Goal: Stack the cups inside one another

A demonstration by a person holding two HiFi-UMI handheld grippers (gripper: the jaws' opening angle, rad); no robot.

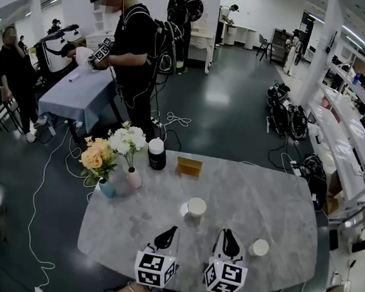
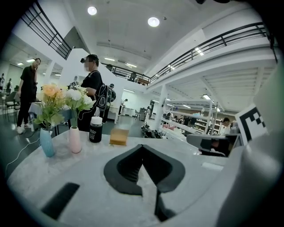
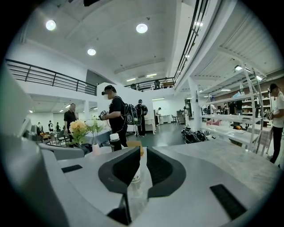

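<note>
Two white cups stand apart on the grey marble table (image 1: pixel 274 203): one (image 1: pixel 196 208) near the middle, a smaller-looking one (image 1: pixel 259 247) toward the right edge. My left gripper (image 1: pixel 168 230) hovers at the near side, its jaws meeting at the tips (image 2: pixel 142 146) with nothing between them. My right gripper (image 1: pixel 226 233) is beside it, between the two cups and short of both. In the right gripper view its jaws (image 3: pixel 138 153) leave only a thin slit, through which the middle cup (image 3: pixel 134 172) shows further off. Neither gripper holds anything.
At the table's far side stand a blue vase with flowers (image 1: pixel 99 162), a pink vase (image 1: pixel 134 178), a black bottle with a white cap (image 1: pixel 156 154) and a small wooden block (image 1: pixel 189 166). Beyond the table a person (image 1: pixel 133 46) stands; cables lie on the floor.
</note>
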